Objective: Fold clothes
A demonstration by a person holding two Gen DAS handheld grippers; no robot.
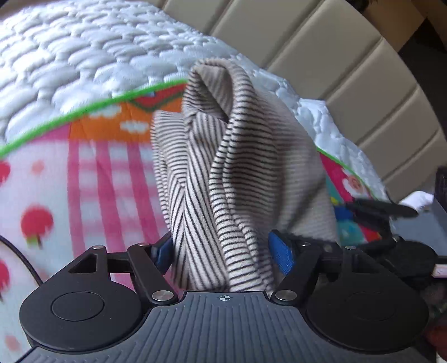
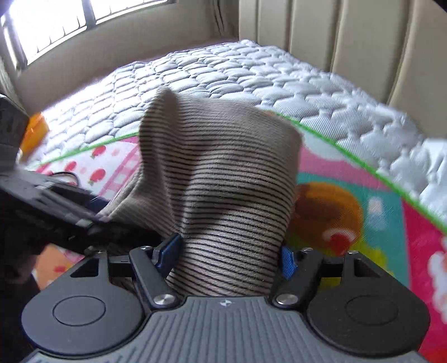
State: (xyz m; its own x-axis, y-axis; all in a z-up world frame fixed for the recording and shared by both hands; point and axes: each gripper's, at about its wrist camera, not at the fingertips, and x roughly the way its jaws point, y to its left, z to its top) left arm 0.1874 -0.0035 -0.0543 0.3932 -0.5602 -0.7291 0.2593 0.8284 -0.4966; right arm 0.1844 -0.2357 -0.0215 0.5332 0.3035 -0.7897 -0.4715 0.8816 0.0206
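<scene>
A beige garment with thin black stripes [image 1: 223, 173] hangs bunched in front of the left wrist camera, above a colourful play mat [image 1: 92, 178]. My left gripper [image 1: 225, 251] is shut on its lower folds, blue pads pressing both sides. In the right wrist view the same striped garment [image 2: 223, 181] rises as a wide fold, and my right gripper [image 2: 227, 255] is shut on it too. The other gripper's black body [image 2: 50, 206] shows at the left, close beside the cloth. The garment's far edges are hidden behind its own folds.
The play mat [image 2: 349, 201] with a green border lies on a white quilted mattress [image 2: 251, 75]. A beige padded headboard [image 1: 349, 72] runs along the right. A window [image 2: 56, 19] is at far left, with an orange object [image 2: 35, 134] near the mattress edge.
</scene>
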